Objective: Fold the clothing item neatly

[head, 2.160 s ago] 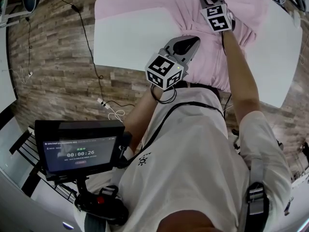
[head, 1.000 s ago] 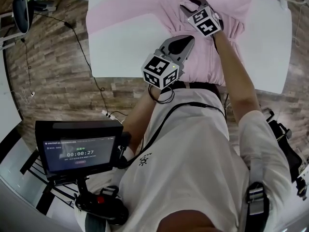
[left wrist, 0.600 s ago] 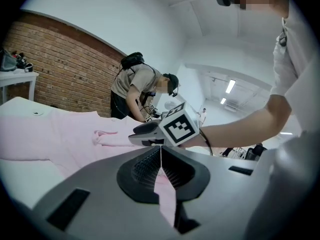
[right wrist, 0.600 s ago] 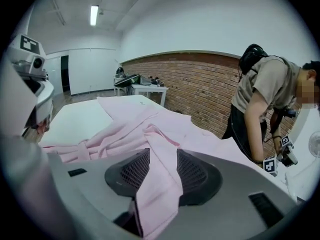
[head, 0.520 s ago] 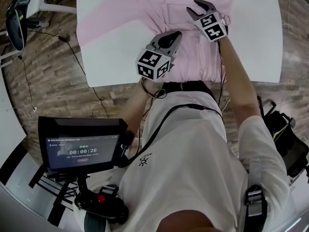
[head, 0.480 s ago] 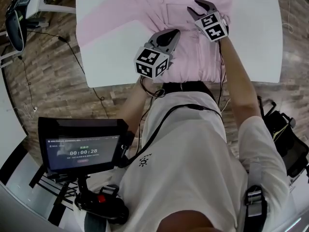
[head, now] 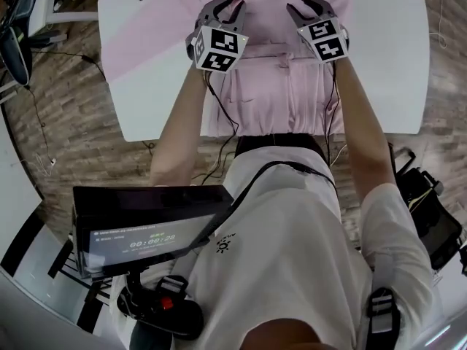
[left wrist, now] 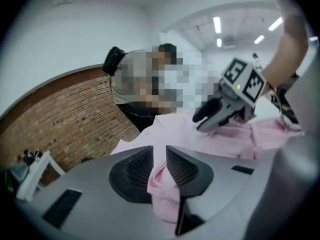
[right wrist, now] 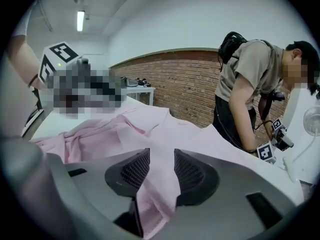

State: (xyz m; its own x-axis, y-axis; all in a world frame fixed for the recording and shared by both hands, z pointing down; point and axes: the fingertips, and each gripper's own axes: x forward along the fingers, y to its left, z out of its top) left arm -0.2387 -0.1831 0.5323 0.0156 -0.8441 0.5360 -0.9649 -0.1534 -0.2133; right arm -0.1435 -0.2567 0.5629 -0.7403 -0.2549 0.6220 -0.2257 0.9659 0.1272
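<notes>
A pink garment point(head: 277, 79) lies spread on the white table point(head: 146, 86), its lower edge hanging over the near side. My left gripper point(head: 225, 7) sits low over its left part and my right gripper point(head: 314, 6) over its right part, side by side. The left jaws have just been opening. In the left gripper view the left gripper point(left wrist: 160, 154) has a bunch of the pink garment point(left wrist: 165, 189) in its narrow gap. The right gripper point(right wrist: 161, 156) stands wide open, and a fold of the garment point(right wrist: 150, 194) rises between its jaws.
A screen point(head: 146, 224) hangs on the rig at my chest. Another person point(right wrist: 245, 84) bends over the table's far side, holding a marker cube point(right wrist: 265, 151). A brick wall point(right wrist: 185, 84) runs behind. Cables point(head: 36, 122) lie on the wooden floor at the left.
My left gripper has swung from near the garment's hem up and left onto the cloth, level with the right one, and its jaws have spread. The right gripper shifted slightly.
</notes>
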